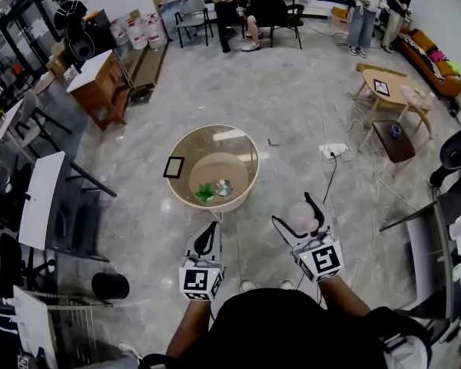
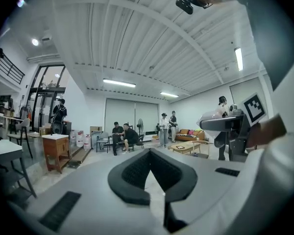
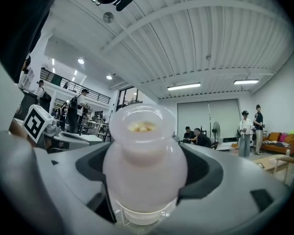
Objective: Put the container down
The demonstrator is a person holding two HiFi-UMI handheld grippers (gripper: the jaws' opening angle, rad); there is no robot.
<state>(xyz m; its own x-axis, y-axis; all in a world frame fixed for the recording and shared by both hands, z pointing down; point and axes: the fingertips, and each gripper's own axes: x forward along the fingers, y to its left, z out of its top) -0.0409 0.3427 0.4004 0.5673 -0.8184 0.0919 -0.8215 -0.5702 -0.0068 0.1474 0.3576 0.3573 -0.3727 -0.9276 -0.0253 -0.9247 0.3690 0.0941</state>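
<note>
The person's two bare forearms reach forward from 6 o'clock in the head view, side by side and well apart. Each hand holds its tool low over the grey floor (image 1: 292, 114).

The left tongs (image 1: 208, 235) point toward 12 o'clock. Their black pads are closed tip to tip with nothing between them.

The right tongs (image 1: 298, 212) lean toward 11 o'clock and stand wide, clamped on the container (image 1: 302, 217). This is a milky, pinkish translucent bottle lying along the tongs, its rounded body pressed between both pads. It is held in the air, resting on nothing, at about 5 o'clock from a round wooden tub (image 1: 186, 148) that stands on the floor ahead. The tub holds a small green thing (image 1: 205, 193) and a small metal bowl (image 1: 223, 187).
</note>
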